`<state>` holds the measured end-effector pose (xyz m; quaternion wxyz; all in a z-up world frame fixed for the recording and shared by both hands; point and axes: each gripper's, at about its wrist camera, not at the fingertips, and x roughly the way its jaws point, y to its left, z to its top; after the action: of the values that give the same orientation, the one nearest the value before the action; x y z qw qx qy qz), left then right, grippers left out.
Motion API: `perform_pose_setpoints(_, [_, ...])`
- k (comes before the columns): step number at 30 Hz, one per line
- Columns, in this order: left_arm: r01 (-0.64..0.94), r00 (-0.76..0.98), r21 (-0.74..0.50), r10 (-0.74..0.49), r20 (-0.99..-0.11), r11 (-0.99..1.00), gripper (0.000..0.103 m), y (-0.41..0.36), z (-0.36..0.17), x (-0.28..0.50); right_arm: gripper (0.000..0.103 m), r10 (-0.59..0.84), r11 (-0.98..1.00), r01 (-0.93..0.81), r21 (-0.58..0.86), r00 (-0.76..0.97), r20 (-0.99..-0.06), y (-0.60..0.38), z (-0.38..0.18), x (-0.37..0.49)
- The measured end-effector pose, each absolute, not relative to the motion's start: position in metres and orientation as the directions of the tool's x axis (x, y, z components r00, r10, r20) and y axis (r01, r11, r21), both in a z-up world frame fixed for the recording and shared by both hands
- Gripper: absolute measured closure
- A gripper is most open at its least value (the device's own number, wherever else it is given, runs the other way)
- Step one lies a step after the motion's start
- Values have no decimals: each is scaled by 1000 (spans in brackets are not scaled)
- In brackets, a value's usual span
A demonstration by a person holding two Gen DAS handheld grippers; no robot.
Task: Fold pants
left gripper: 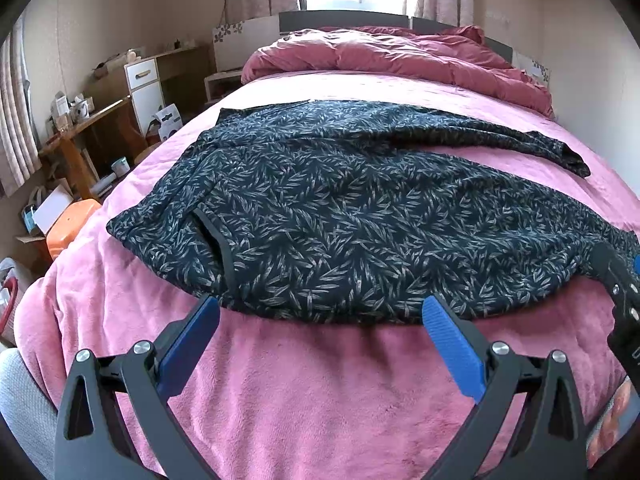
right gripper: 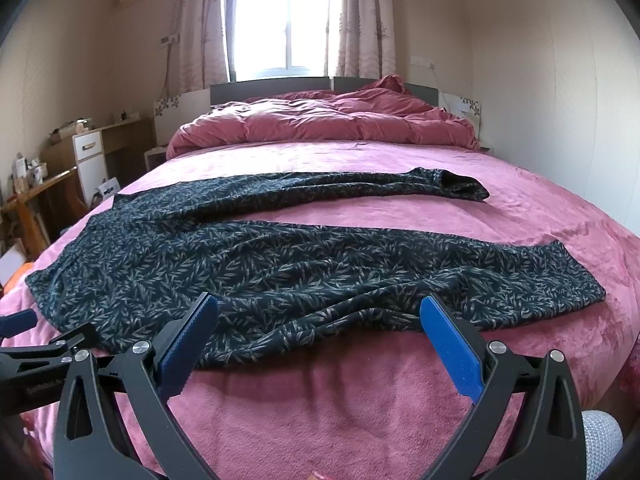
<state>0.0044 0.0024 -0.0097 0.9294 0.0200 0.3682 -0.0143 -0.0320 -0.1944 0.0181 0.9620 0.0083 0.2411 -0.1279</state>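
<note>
Both the left gripper [left gripper: 320, 312] and the right gripper [right gripper: 318, 312] hover spread wide near the leaf-print pants [right gripper: 280, 264] spread across the pink bed [right gripper: 340, 400], whose far leg cuffs show fully only in the right view.

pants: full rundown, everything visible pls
The pants are dark navy with a pale leaf print, thin soft fabric, a dark-trimmed pocket slit near the waist. They lie unfolded on the pink bed, waist to the left, both legs spread apart toward the right, lightly wrinkled, near edge rumpled. Both tongs, left and right, are open at the near edge, gripping nothing.
</note>
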Motion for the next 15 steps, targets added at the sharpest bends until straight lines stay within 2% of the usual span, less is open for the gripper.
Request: perform_pose_setpoints(15, [43,724,19,-18,-689,999,2,3,-9,5,3,-245,967,250,-52,848,-471,-193,16,-31])
